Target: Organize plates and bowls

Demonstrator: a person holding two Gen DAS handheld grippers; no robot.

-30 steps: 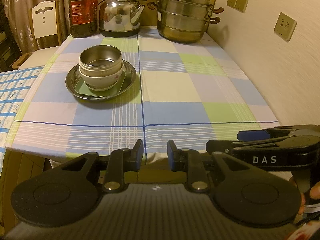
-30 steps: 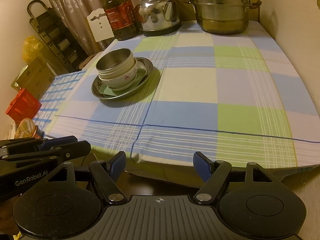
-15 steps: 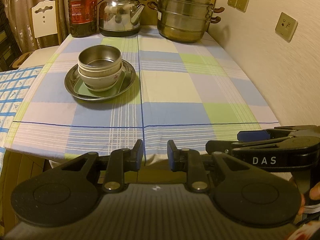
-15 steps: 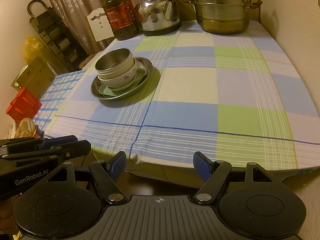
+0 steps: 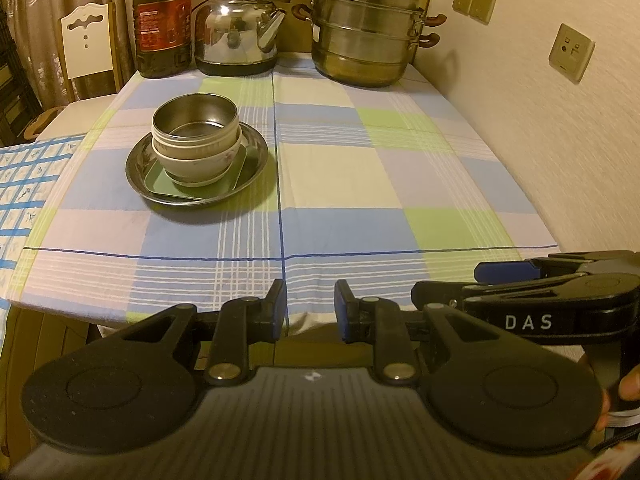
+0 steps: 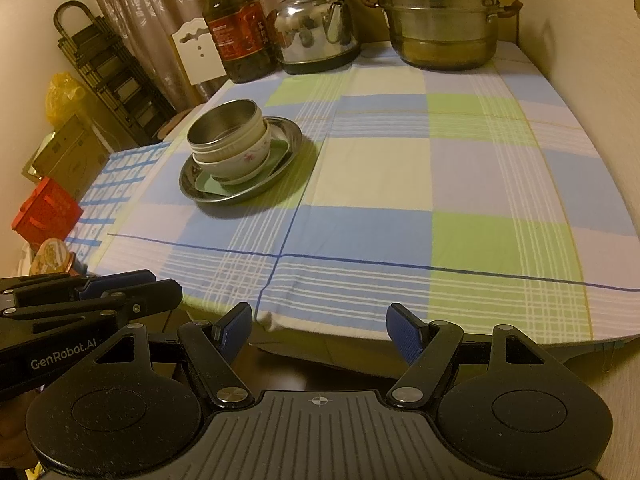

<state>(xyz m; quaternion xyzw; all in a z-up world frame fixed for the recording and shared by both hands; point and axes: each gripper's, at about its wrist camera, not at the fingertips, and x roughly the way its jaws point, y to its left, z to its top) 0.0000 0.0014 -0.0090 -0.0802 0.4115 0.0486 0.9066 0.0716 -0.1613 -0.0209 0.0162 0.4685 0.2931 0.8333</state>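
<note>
A stack stands on the left half of the checked tablecloth (image 5: 360, 168). Its base is a round steel plate (image 5: 258, 148), with a green square plate (image 5: 160, 184) on that, then a white flowered bowl (image 5: 196, 164) and a steel bowl (image 5: 195, 122) nested on top. The right wrist view shows the same steel plate (image 6: 294, 130), green plate (image 6: 280, 152), flowered bowl (image 6: 244, 160) and steel bowl (image 6: 224, 124). My left gripper (image 5: 311, 308) hovers at the table's near edge, open a little with nothing in it. My right gripper (image 6: 320, 330) hangs beside it, open wide and empty.
Along the far edge stand an oil bottle (image 5: 162, 20), a steel kettle (image 5: 238, 28) and a stacked steamer pot (image 5: 364, 36). A wall with sockets (image 5: 570, 54) borders the table's right side. On the left are a white chair (image 5: 86, 42), a lower table, a rack and boxes (image 6: 46, 208).
</note>
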